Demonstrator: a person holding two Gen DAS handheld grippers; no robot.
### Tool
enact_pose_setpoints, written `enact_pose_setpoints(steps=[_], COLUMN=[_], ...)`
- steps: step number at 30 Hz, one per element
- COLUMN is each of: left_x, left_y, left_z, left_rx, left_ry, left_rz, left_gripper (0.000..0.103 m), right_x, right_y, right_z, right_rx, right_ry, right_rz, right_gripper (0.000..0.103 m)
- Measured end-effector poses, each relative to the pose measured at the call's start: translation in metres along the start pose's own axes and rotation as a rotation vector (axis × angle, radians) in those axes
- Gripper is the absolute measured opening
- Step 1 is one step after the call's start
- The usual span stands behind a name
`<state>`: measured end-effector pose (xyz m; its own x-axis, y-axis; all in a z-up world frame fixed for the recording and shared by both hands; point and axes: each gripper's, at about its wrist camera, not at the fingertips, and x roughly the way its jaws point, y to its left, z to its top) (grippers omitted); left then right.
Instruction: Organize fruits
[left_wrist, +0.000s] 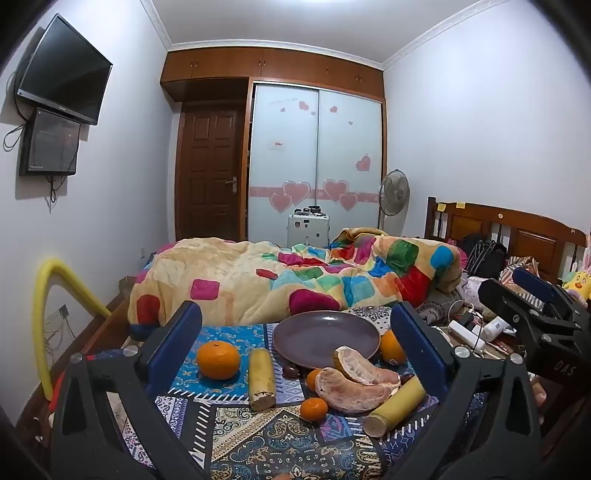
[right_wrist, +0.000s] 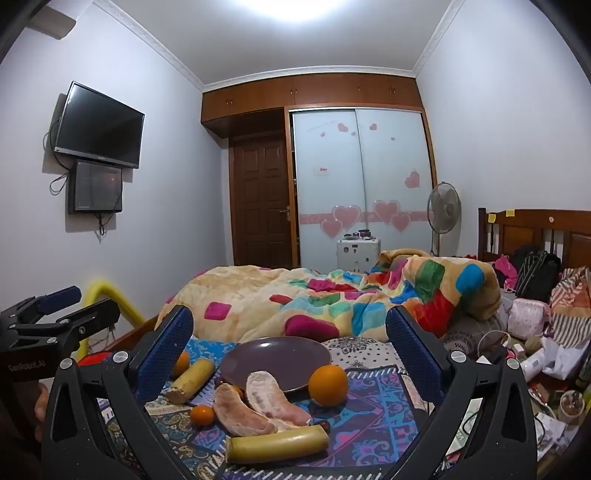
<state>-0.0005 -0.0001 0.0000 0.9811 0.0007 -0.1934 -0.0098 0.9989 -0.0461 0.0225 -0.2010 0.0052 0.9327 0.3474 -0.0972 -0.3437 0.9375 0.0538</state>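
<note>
An empty purple plate (left_wrist: 325, 338) (right_wrist: 275, 360) lies on a patterned cloth (left_wrist: 258, 439). Around it are a big orange (left_wrist: 218, 360), a second orange (right_wrist: 328, 384), two peeled pomelo segments (left_wrist: 354, 384) (right_wrist: 258, 406), a small tangerine (left_wrist: 314, 409) (right_wrist: 202, 414), and two yellow banana-like pieces with cut ends (left_wrist: 261, 378) (right_wrist: 277, 443). My left gripper (left_wrist: 296, 321) stands open short of the fruit, holding nothing. My right gripper (right_wrist: 290, 317) is also open and empty, alongside it; each shows at the edge of the other's view (left_wrist: 517, 291) (right_wrist: 62, 306).
A bed with a colourful quilt (left_wrist: 295, 280) lies right behind the cloth. Chargers, cables and bags clutter the right side (right_wrist: 535, 354). A yellow foam tube (left_wrist: 44, 317) curves at the left by the wall. Small dark fruits (left_wrist: 291, 370) sit by the plate's rim.
</note>
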Motion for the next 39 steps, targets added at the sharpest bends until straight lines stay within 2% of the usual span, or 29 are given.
enact_pose_setpoints(steps=[8, 15, 39], left_x=[-0.002, 0.000, 0.001], left_y=[-0.009, 0.006, 0.009], left_z=[-0.003, -0.004, -0.008], left_rx=[0.019, -0.009, -0.011], left_ry=[-0.003, 0.005, 0.003], left_rz=[0.023, 0.013, 0.022], left_gripper=[0.103, 0.103, 0.103], right_x=[0.002, 0.001, 0.002], right_y=[0.004, 0.010, 0.018], right_z=[0.000, 0.001, -0.001], right_rx=[0.006, 0.009, 0.004], right_ry=[0.021, 0.020, 0.022], right_rz=[0.016, 0.035, 0.047], right_gripper=[0.103, 0.103, 0.103])
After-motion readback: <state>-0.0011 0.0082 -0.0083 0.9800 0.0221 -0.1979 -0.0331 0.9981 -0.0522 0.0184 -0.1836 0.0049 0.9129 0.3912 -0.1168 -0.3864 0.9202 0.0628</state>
